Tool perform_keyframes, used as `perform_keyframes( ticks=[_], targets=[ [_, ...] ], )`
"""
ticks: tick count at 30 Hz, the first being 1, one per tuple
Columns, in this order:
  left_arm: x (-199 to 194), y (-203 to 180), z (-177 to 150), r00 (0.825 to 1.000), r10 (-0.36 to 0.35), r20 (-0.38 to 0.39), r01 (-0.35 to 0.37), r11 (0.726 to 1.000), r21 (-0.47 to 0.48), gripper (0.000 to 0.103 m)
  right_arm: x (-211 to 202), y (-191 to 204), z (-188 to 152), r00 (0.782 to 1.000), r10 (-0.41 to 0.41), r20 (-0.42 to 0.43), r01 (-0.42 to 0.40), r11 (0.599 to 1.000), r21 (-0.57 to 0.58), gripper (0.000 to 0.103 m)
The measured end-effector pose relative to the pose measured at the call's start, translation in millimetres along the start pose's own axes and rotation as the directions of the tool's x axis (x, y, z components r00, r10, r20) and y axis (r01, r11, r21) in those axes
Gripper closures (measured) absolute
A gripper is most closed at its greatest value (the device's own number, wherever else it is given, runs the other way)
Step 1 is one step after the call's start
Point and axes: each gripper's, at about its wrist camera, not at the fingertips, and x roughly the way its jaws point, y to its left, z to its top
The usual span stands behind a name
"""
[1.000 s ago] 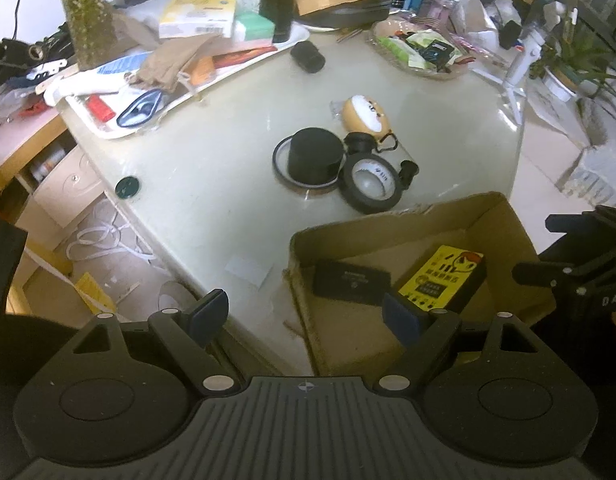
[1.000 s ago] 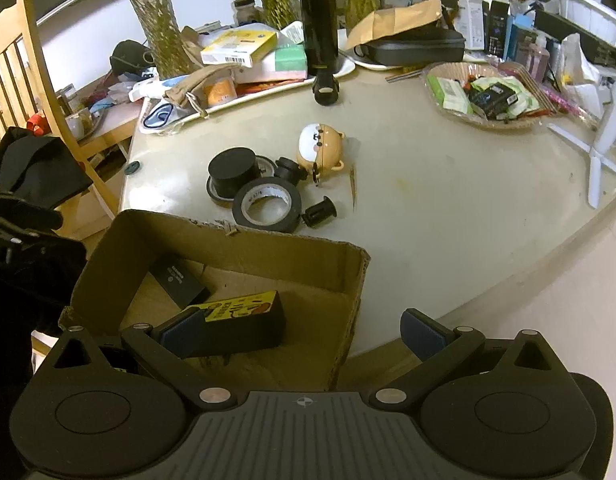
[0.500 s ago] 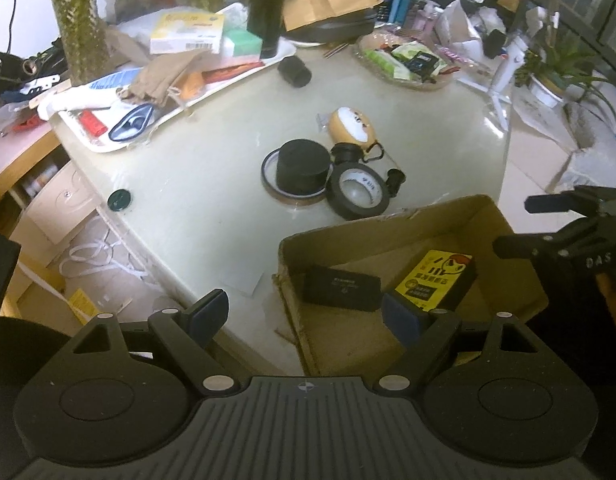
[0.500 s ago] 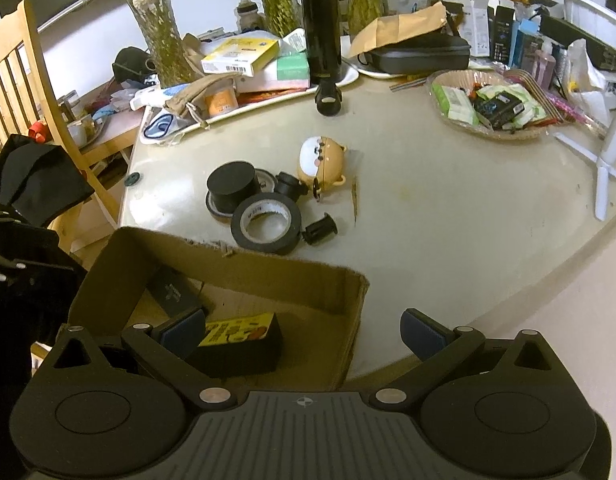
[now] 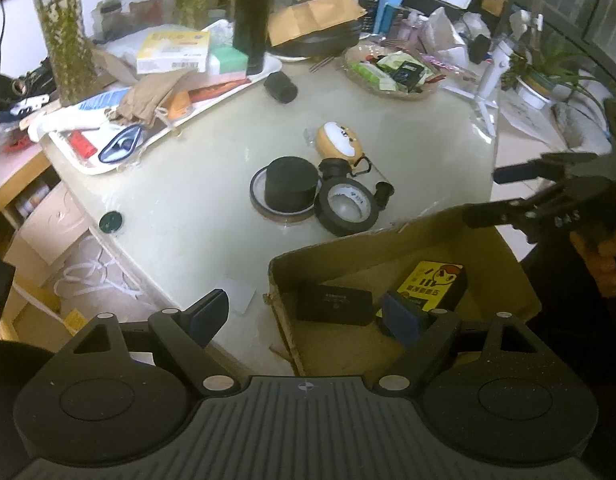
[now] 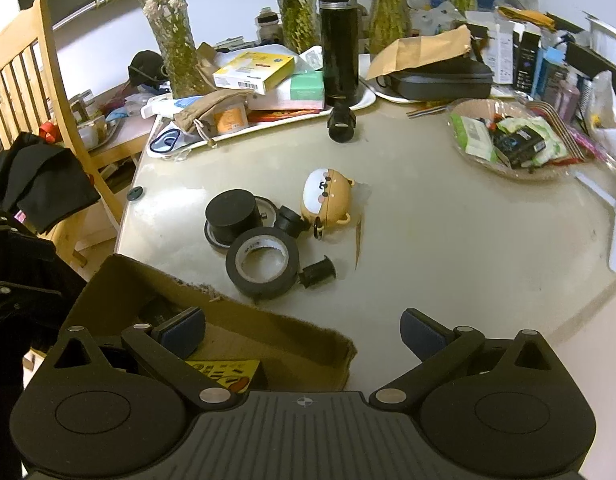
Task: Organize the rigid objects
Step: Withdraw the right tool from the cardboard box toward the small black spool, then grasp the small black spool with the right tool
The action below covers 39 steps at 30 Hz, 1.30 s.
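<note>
Jaws of both grippers, left [image 5: 304, 316] and right [image 6: 304, 330], stand wide apart, empty. Pale cluttered surface [image 6: 448, 232] carries a box [image 5: 372, 248]. Inside, the yellow pack [image 5: 438, 284] lies flat, long axis toward the far wall.

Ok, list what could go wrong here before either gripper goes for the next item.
1. The black tape roll touches the black cylinder and a small black spool; grabbing it may knock the spool rolling.
2. The cardboard box hangs past the table edge; dropping items in could tip it.
3. Its torn near wall stands between the open right gripper and the items and may snag.
</note>
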Motion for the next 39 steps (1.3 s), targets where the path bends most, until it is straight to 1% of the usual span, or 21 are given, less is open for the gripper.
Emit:
perform_keyframes(
  ticks=[5,7,12,14,16,18,21,25,33,37,39],
  targets=[
    [0,-2,1,1.000,-0.003,0.015,0.003,1.000,0.027,0.018,10,-3,9,1.000,0.025,-0.006,-0.025,0.999,-0.037,0.002],
    [0,-1,2,1.000,-0.004,0.019,0.004,1.000,0.025,0.018,15,-5,13,0.999,0.032,-0.012,-0.032,0.998,-0.047,0.007],
    [2,0,4,1.000,0.013,0.027,-0.014,1.000,0.019,0.018,27,-9,21,0.998,0.058,-0.027,-0.060,0.994,-0.091,0.010],
    [2,1,5,1.000,0.012,0.026,-0.012,1.000,0.015,0.018,33,-10,26,0.997,0.061,-0.037,-0.065,0.992,-0.111,0.013],
    [2,2,5,1.000,0.012,0.028,-0.013,1.000,0.012,0.018,40,-12,28,0.996,0.067,-0.054,-0.073,0.989,-0.128,0.019],
    [2,2,6,0.999,0.011,0.030,-0.011,1.000,0.010,0.018,48,-15,31,0.994,0.078,-0.075,-0.088,0.985,-0.147,0.023],
    [3,3,6,0.999,0.013,0.029,-0.013,1.000,0.012,0.019,60,-17,34,0.991,0.082,-0.102,-0.099,0.978,-0.181,0.026],
    [5,5,6,1.000,0.012,0.026,-0.012,1.000,0.009,0.019,76,-18,38,0.986,0.088,-0.143,-0.118,0.968,-0.220,0.036],
    [9,10,7,1.000,0.007,0.027,-0.007,1.000,0.001,0.019,109,-15,40,0.976,0.070,-0.207,-0.132,0.945,-0.299,0.042],
    [8,12,6,0.999,-0.010,0.048,0.010,1.000,-0.003,0.019,117,-13,42,0.971,0.095,-0.219,-0.163,0.933,-0.319,0.042],
    [8,12,7,0.999,-0.003,0.048,0.003,1.000,-0.003,0.019,120,-12,43,0.968,0.106,-0.228,-0.179,0.926,-0.333,0.043]
  ],
)
